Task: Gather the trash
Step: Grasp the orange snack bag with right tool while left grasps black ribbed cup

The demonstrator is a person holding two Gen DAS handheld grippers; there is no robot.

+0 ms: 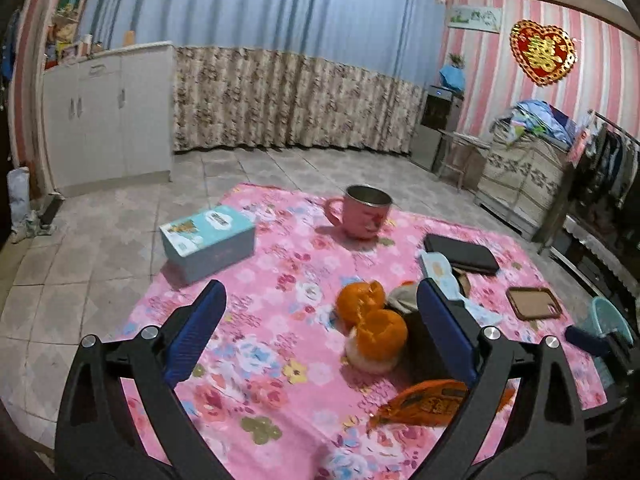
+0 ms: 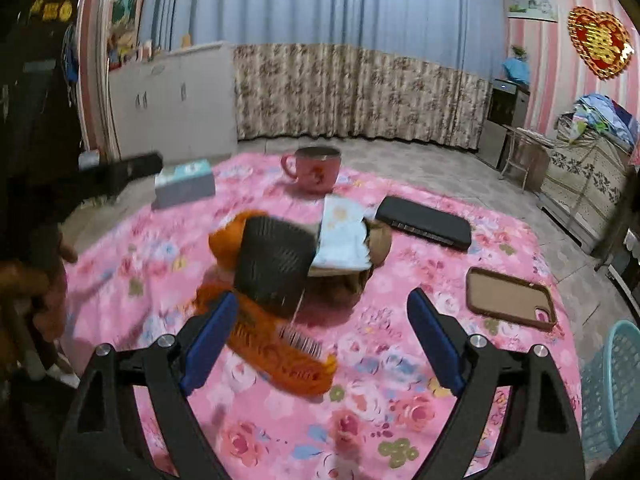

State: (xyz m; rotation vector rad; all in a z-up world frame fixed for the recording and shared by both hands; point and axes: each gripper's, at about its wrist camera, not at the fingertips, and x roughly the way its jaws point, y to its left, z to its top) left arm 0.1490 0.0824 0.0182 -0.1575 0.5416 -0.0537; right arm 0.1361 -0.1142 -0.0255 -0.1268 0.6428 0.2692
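My left gripper (image 1: 320,289) is open over the pink flowered tablecloth (image 1: 256,360). Orange peel (image 1: 372,320) lies on the cloth between its fingers, untouched. An orange snack wrapper (image 1: 424,404) lies under its right finger. In the right wrist view my right gripper (image 2: 323,298) is also open, with nothing pressed between its pads. Just ahead of it a small black mesh bin (image 2: 276,264) stands tilted, and the orange wrapper (image 2: 280,352) lies by its left finger. Orange peel (image 2: 230,236) shows behind the bin. Crumpled light blue paper (image 2: 344,236) lies to the bin's right.
A tissue box (image 1: 208,240), a pink mug (image 1: 364,212), a black wallet-like case (image 1: 460,254) and a brown phone case (image 2: 512,298) lie on the cloth. A teal basket (image 2: 612,392) stands off the right edge. A person's hand (image 2: 40,280) shows at the left.
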